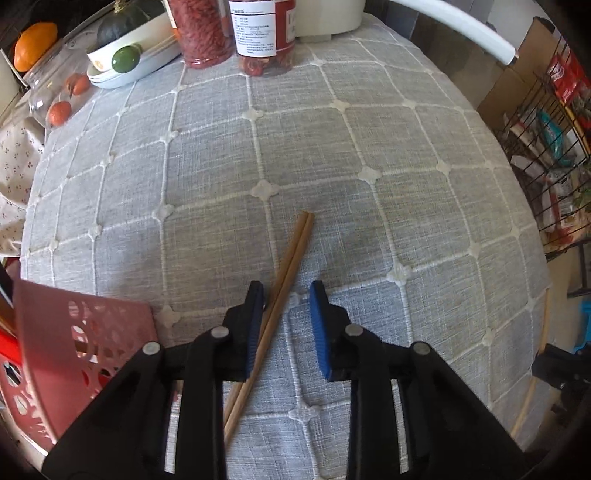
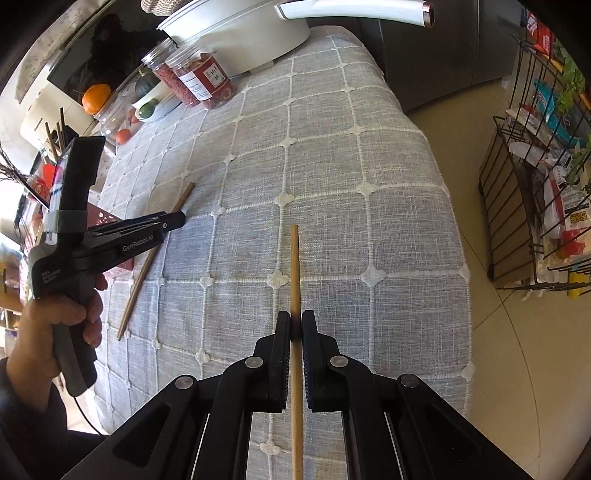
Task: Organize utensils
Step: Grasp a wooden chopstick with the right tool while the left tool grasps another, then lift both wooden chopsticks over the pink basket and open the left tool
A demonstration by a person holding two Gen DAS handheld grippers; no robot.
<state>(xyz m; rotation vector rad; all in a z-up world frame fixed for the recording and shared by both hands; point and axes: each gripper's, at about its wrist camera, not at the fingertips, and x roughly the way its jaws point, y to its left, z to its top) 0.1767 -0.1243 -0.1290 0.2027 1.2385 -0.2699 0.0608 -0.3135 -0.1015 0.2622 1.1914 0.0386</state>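
The left gripper hangs with its jaws spread wide over a pair of wooden chopsticks lying together on the grey checked tablecloth; the pair runs just beside its left finger, contact unclear. The right gripper is clamped on a single chopstick, pointing forward above the cloth. A pink perforated basket sits at the left, and jars, a fruit dish and a wire rack lie farther off. The person's left hand grips the handle.
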